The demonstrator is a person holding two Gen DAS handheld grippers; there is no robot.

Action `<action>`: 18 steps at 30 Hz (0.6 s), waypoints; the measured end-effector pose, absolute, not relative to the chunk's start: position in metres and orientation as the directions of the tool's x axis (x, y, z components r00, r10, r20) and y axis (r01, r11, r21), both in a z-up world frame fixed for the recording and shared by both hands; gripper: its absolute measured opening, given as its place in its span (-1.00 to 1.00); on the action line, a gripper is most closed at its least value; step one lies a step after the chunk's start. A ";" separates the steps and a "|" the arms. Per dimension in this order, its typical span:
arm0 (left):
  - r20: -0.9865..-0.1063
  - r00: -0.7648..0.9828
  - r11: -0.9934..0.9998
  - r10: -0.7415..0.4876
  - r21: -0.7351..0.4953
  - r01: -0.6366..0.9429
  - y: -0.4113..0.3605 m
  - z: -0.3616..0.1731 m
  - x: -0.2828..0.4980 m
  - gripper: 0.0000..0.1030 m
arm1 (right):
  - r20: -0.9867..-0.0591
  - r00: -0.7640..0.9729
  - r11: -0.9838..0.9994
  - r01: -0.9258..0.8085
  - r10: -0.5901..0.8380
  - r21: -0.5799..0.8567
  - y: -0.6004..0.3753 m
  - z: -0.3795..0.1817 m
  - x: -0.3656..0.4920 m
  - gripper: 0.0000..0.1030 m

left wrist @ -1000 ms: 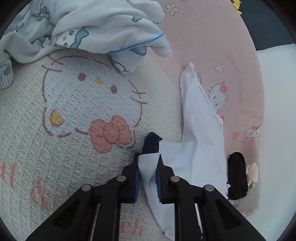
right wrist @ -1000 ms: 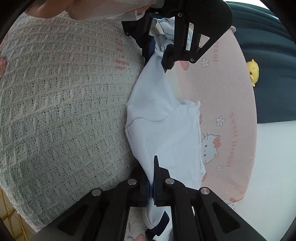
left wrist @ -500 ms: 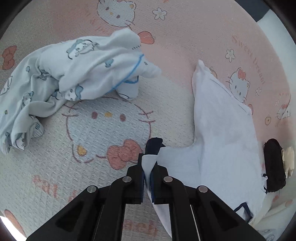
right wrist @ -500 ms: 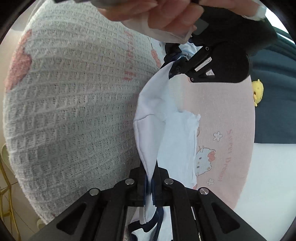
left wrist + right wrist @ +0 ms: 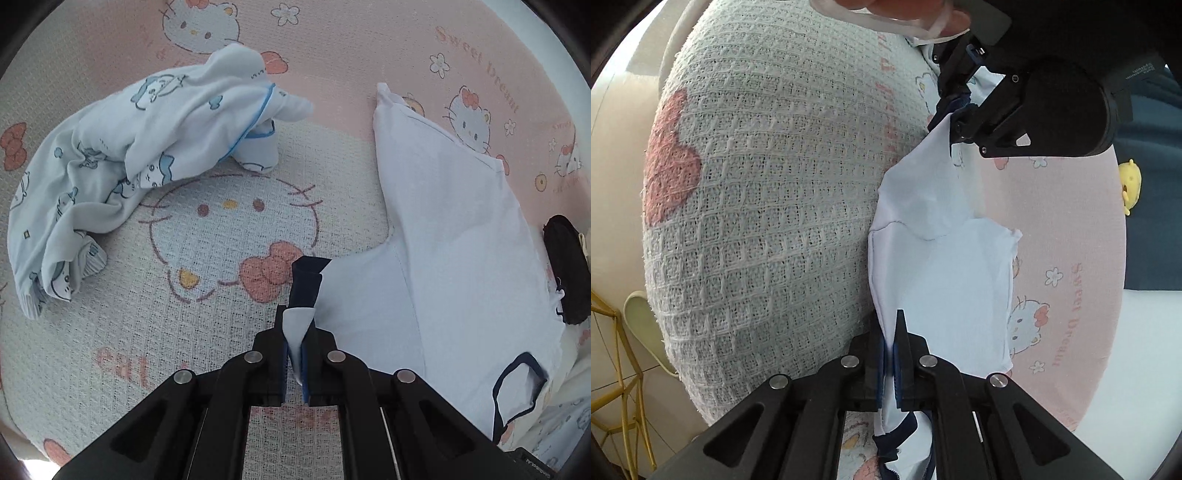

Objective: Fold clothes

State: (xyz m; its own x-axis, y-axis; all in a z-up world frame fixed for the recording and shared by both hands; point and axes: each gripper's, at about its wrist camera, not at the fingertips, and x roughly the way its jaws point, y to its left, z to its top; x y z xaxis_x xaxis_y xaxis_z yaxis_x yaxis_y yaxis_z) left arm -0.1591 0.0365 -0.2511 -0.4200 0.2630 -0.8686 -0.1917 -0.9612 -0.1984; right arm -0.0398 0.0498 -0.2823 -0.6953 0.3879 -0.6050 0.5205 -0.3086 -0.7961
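Observation:
A pale blue T-shirt (image 5: 454, 258) with navy trim lies spread on the right of a cartoon-cat blanket (image 5: 207, 317). My left gripper (image 5: 295, 332) is shut on the shirt's sleeve end, and the navy cuff (image 5: 306, 280) sticks out past the fingertips. In the right wrist view the same T-shirt (image 5: 942, 266) stretches between both tools. My right gripper (image 5: 891, 347) is shut on its near edge by the navy collar. The left gripper (image 5: 955, 110) is at the top of that view, clamped on the far sleeve, with a person's hand (image 5: 897, 11) above it.
A crumpled light blue printed garment (image 5: 122, 147) lies at the blanket's upper left. A black folded item (image 5: 569, 269) rests at the right edge. A yellow plush toy (image 5: 1129, 184) sits on dark fabric. A gold wire frame (image 5: 617, 387) stands beside the bed.
The left wrist view has tilted and rolled, so the crumpled garment and more of the blanket now show. The shirt stays clamped in both grippers, and its sleeve hangs lifted between them.

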 end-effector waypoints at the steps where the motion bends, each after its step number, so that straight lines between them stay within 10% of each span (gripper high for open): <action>1: -0.862 -0.422 -0.957 0.281 -0.221 -0.186 0.033 -0.252 -0.159 -0.90 | -0.596 -0.701 -0.297 0.517 0.391 -0.803 0.049 -0.284 -0.039 -0.91; 6: -0.836 -0.395 -0.925 0.380 -0.336 -0.179 0.017 -0.256 -0.157 -0.87 | -0.604 -0.687 -0.266 0.544 0.404 -0.796 0.058 -0.279 -0.038 -0.82; 10: -0.795 -0.310 -0.853 0.522 -0.495 -0.166 0.000 -0.261 -0.155 -0.79 | -0.604 -0.681 -0.277 0.538 0.414 -0.796 0.068 -0.261 -0.037 0.23; 13: -0.722 -0.272 -0.761 0.636 -0.645 -0.068 -0.019 -0.268 -0.155 -0.39 | -0.618 -0.674 -0.282 0.551 0.404 -0.785 0.078 -0.247 -0.036 0.31; 15: -0.665 -0.290 -0.697 0.688 -0.717 -0.010 -0.029 -0.269 -0.156 0.25 | -0.600 -0.686 -0.252 0.547 0.412 -0.798 0.084 -0.241 -0.041 0.31; 18: -0.676 -0.356 -0.717 0.646 -0.697 0.024 -0.039 -0.259 -0.151 0.46 | -0.564 -0.701 -0.213 0.528 0.436 -0.822 0.089 -0.238 -0.040 0.31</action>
State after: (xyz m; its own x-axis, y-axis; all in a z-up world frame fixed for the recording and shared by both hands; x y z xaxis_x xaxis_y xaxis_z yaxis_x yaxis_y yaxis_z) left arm -0.1512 -0.0391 -0.2595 -0.3560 0.6455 -0.6757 0.0239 -0.7165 -0.6972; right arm -0.0401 0.0890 -0.2377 -0.7012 0.4363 -0.5638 0.5284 -0.2128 -0.8219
